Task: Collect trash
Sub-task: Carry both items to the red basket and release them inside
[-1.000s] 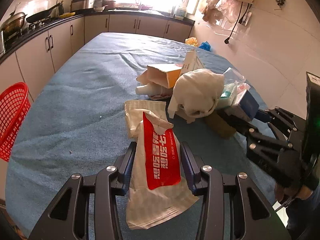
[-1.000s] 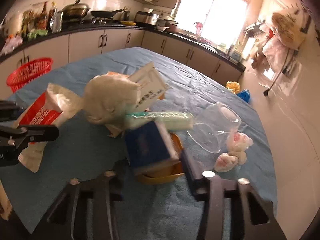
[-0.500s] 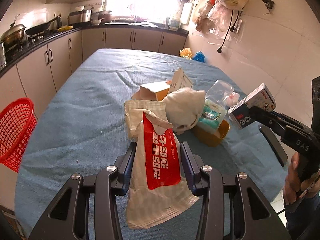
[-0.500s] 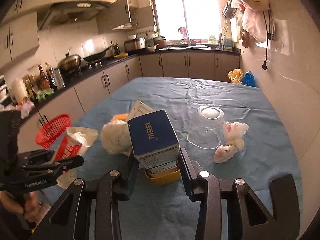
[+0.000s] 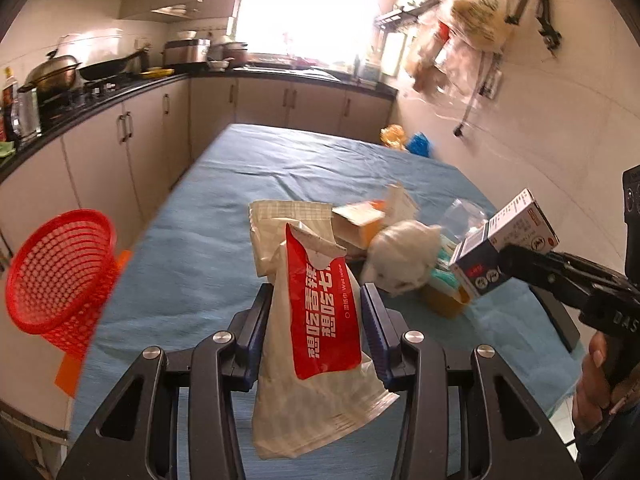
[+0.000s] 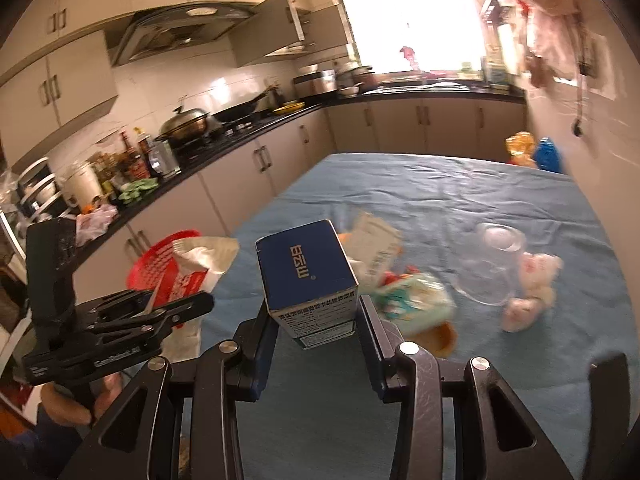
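My left gripper (image 5: 316, 320) is shut on a white and red wet-wipe packet (image 5: 320, 312) and holds it above the blue table (image 5: 192, 264). My right gripper (image 6: 316, 320) is shut on a blue box (image 6: 306, 272), also lifted; the box also shows in the left wrist view (image 5: 500, 248). A red basket (image 5: 60, 272) stands off the table's left side. Trash left on the table: a white crumpled bag (image 5: 404, 256), an orange carton (image 5: 360, 220), a yellow bowl (image 6: 436, 336), a green wipes pack (image 6: 416, 300), a clear plastic cup (image 6: 492, 264) and crumpled tissues (image 6: 528, 296).
Kitchen cabinets and a counter with pots (image 5: 52, 76) run along the left and far walls. Bags hang on the right wall (image 5: 468, 32). Orange and blue bags (image 6: 536, 152) sit past the table's far right corner.
Both grippers have lifted higher with their loads. The right gripper took the blue box off the pile and raised it. The red basket now looks nearer in the left wrist view.
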